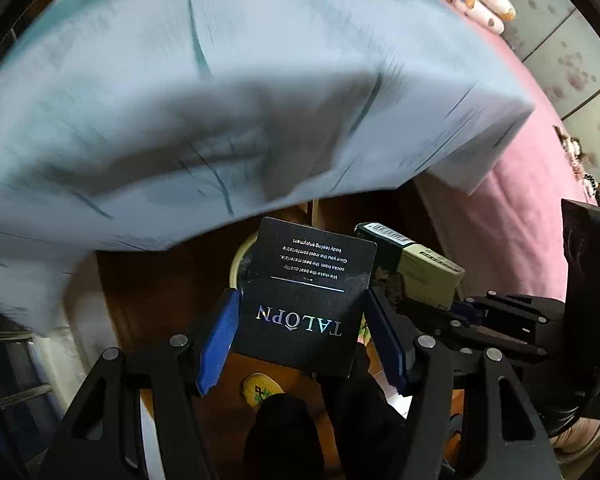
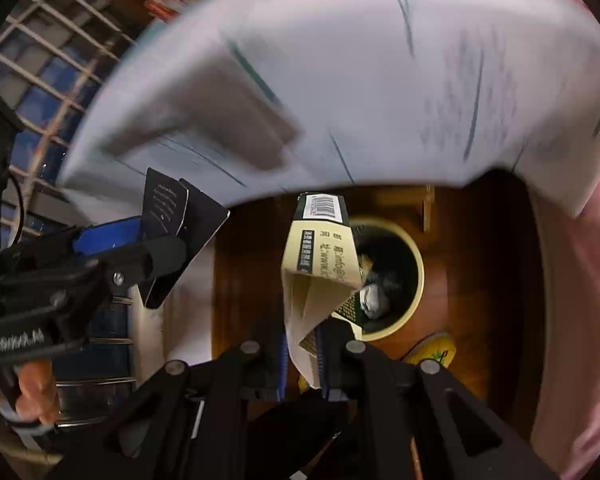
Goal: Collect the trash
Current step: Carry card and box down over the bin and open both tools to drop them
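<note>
Trash both held: black card [image 1: 306, 298] clamped across left claw [image 1: 304, 320], jaws mid-open; cream carton [image 2: 320, 264] pinched in near-shut right claw [image 2: 302, 356], long axis toward 12. Bin [image 2: 414, 252] on floor at 1 o'clock of right claw, nearer it.

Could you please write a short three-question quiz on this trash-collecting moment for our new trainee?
1. True or false: the left gripper grips a black card printed TALOPN.
2. What does the right gripper hold? A) a bottle B) a flattened beige carton C) nothing
3. Fill in: below both grippers, on the wooden floor, stands a round cream-rimmed ____.

Key: 1 true; 2 B; 3 bin, which already has crumpled trash in it.
</note>
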Demonstrator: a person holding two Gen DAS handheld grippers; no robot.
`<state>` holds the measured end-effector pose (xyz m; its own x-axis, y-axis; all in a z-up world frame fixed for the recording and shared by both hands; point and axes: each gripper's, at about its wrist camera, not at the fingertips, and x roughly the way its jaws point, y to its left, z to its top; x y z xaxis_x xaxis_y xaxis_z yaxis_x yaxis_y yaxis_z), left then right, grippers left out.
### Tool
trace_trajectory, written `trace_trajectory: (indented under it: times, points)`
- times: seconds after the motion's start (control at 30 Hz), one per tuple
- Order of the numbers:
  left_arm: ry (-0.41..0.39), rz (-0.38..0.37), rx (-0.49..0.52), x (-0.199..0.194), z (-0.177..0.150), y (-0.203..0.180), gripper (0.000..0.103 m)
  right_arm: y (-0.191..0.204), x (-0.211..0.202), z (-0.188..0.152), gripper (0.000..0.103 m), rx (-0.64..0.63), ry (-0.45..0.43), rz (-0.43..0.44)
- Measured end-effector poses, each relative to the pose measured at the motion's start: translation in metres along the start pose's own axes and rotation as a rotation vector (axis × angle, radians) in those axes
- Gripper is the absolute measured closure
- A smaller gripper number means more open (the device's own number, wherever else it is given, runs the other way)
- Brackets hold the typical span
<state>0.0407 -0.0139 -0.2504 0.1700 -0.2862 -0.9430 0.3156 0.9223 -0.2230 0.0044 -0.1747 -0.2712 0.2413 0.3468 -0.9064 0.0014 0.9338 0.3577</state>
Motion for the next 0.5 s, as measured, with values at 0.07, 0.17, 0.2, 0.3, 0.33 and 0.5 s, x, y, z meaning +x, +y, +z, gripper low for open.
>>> trace_trajectory:
  times: [0.07,0.17,0.2,0.3,0.33,0.5]
  points:
    - [0.015,0.003,-0.008,0.038,-0.004,0.003,0.041,-0.016,0.032,-0.002,0.092,0.024,0.025,-0.006]
    - [0.028,0.010,-0.021,0.087,-0.007,0.007,0.041,-0.042,0.075,-0.006,0.091,0.060,0.053,-0.010]
    - [0.031,0.011,-0.027,0.101,-0.008,0.008,0.041,-0.049,0.087,-0.007,0.091,0.068,0.059,-0.013]
    - [0.024,0.032,-0.035,0.139,-0.010,0.012,0.040,-0.069,0.123,-0.011,0.090,0.091,0.084,-0.019]
    - [0.019,0.043,-0.032,0.151,-0.011,0.013,0.040,-0.077,0.134,-0.014,0.090,0.099,0.089,-0.015]
    - [0.003,0.086,-0.020,0.182,-0.014,0.019,0.030,-0.096,0.169,-0.015,0.081,0.123,0.101,-0.025]
